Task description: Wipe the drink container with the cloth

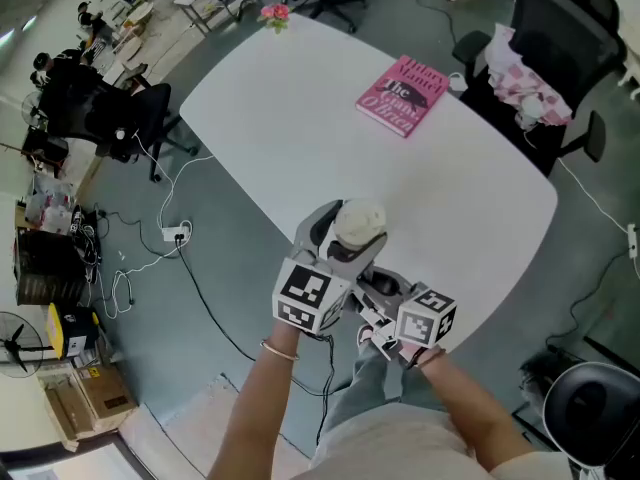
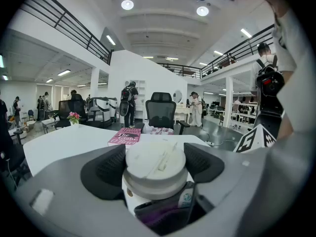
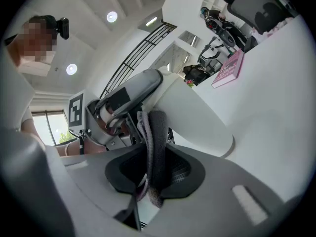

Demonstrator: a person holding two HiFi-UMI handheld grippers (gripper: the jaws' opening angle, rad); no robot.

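A white drink cup with a white lid (image 1: pixel 360 223) is held above the near edge of the white table (image 1: pixel 300 128). My left gripper (image 1: pixel 343 236) is shut on it just under the lid (image 2: pixel 155 163), one dark pad (image 2: pixel 104 171) on each side. My right gripper (image 1: pixel 378 293) sits close behind, shut on a folded grey-purple cloth (image 3: pixel 154 152) that stands upright between its jaws. The cloth (image 2: pixel 163 215) lies against the cup's lower side (image 3: pixel 197 113). In the right gripper view, the left gripper (image 3: pixel 129 97) shows behind the cloth.
A pink book (image 1: pixel 402 94) lies on the far part of the table. A small pink flower (image 1: pixel 275 14) stands at the far corner. A black office chair (image 1: pixel 548 53) holding cloth items is at the right. Cables and a power strip (image 1: pixel 175 234) lie on the floor at the left.
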